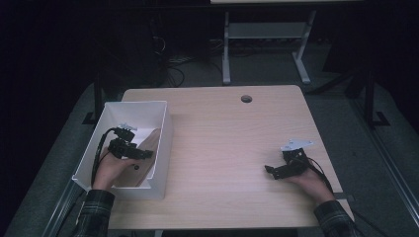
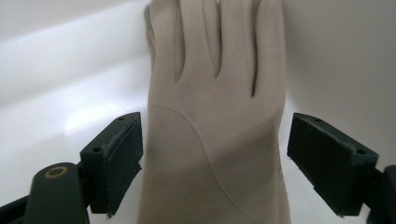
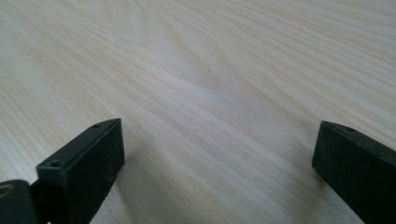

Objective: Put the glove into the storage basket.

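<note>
A beige glove (image 1: 149, 144) lies inside a white bin (image 1: 166, 124) at the table's left, leaning against the bin's right wall. My left gripper (image 1: 143, 154) is down in the bin. In the left gripper view the glove (image 2: 219, 93) lies flat between the two jaws, fingers pointing away. The left gripper (image 2: 215, 144) is open, with a gap between each pad and the glove. My right gripper (image 1: 271, 171) rests low over the bare wood at the table's right. The right gripper (image 3: 219, 154) stands open with nothing between its jaws.
The light wooden table (image 1: 232, 133) has a round cable hole (image 1: 246, 98) near its far edge. Behind it stand the white legs of another desk (image 1: 226, 54) and some cables on a dark floor. The bin sits at the table's left edge.
</note>
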### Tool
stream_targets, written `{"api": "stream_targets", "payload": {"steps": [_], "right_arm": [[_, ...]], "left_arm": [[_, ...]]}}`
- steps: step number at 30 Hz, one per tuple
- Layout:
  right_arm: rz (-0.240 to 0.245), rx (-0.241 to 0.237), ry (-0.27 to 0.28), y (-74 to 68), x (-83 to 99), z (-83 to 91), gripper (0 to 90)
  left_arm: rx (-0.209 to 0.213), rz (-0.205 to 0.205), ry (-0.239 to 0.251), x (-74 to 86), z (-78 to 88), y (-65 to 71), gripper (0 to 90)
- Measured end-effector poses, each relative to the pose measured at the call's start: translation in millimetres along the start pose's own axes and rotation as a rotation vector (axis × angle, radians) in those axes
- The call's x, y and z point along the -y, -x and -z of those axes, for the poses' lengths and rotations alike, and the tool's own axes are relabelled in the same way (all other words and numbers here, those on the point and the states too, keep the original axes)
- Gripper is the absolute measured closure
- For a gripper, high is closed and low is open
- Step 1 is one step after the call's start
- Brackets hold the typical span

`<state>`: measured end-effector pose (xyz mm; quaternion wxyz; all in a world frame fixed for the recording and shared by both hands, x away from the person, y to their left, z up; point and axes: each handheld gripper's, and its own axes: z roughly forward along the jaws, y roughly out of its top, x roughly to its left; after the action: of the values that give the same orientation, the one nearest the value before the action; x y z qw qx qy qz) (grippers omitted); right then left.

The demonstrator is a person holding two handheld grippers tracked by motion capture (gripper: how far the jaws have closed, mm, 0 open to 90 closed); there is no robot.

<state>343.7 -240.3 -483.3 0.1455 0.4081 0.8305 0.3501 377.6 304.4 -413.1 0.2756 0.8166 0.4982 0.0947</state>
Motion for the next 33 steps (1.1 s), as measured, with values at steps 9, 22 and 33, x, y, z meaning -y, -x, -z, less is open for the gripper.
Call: {"api": "stream_targets", "payload": {"steps": [9,22,33], "right_arm": [[0.007,-0.002,0.001,0.4,0.0,-0.2,1.9],[0.008,-0.004,0.003,0.6,0.0,-0.4,1.9],[0.008,-0.003,0.004,0.5,0.0,-0.5,1.9]], "left_arm": [[0.015,0.015,0.078,-17.0,32.6,-5.1,16.5],[0.078,-0.012,0.19,-46.9,64.9,11.6,15.5],[0.156,-0.067,0.245,-69.6,69.3,49.8,15.5]]}}
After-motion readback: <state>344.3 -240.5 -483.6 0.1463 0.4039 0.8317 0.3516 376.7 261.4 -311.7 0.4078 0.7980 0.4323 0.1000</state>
